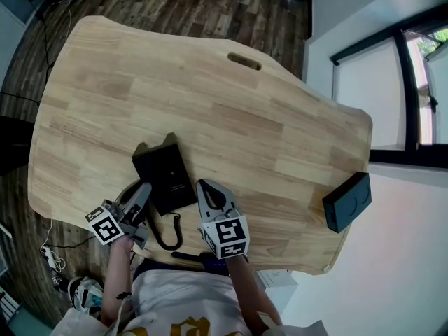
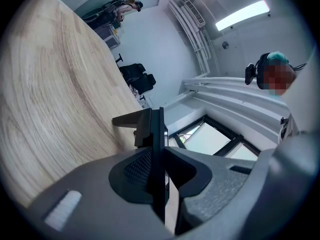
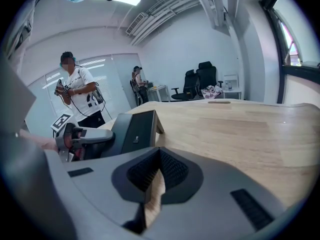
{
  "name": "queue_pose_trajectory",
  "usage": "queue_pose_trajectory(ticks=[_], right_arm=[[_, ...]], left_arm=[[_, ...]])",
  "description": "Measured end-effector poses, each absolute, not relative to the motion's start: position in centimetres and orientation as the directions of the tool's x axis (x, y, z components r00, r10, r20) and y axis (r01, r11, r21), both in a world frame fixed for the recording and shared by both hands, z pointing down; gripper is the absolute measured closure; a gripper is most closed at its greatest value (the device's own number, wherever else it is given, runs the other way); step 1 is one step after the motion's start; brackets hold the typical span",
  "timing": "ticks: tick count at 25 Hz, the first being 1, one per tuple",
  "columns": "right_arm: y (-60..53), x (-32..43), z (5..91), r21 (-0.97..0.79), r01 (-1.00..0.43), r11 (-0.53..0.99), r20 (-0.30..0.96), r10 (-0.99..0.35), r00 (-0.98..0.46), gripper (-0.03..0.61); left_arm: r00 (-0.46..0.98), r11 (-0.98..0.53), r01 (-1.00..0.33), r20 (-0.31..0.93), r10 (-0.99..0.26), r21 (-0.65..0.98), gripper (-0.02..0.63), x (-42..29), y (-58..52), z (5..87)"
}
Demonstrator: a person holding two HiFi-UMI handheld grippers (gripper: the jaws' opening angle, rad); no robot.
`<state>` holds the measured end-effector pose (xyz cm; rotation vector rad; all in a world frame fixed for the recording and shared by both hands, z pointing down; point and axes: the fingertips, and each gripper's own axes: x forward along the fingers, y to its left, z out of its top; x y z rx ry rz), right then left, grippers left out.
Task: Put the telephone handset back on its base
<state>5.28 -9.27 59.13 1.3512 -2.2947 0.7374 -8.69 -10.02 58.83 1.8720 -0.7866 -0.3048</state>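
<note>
Black phone base [image 1: 162, 170]: left gripper [image 1: 143, 190] fingers pinch its left side; right gripper [image 1: 206, 185] points forward beside it, fingers closed, empty.

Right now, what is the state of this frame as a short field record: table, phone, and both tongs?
surface: wooden table
telephone base: black, lying near the table's front edge
cord: coiled, in front of the base
left tongs: closed on a thin black edge, apparently the base's
right tongs: together, nothing between them
other: dark box at the table's right edge
</note>
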Motion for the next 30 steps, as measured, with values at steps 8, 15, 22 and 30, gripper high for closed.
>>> queue_pose_trajectory(ticks=[8, 15, 22, 30], right_arm=[[-9.33, 5.59, 59.16, -0.246, -0.884, 0.397, 0.558, -0.688, -0.464, 0.572], [-9.22, 5.53, 59.44, -0.244, -0.886, 0.393, 0.567, -0.684, -0.459, 0.572], [-9.45, 5.16, 59.52, -0.241, -0.884, 0.401, 0.565, -0.682, -0.464, 0.572], [-9.38, 4.85, 59.53, -0.247, -0.875, 0.417, 0.566, -0.670, -0.479, 0.572]], left_arm=[[0.756, -0.250, -0.380, 0.144, -0.639, 0.890, 0.538, -8.55, -9.94, 58.83], [0.757, -0.251, -0.398, 0.162, -0.633, 0.882, 0.538, -8.66, -9.99, 58.99], [0.771, -0.284, -0.445, 0.202, -0.604, 0.849, 0.538, -8.52, -9.85, 59.09], [0.793, -0.283, -0.406, 0.181, -0.582, 0.869, 0.538, -8.34, -9.80, 59.22]])
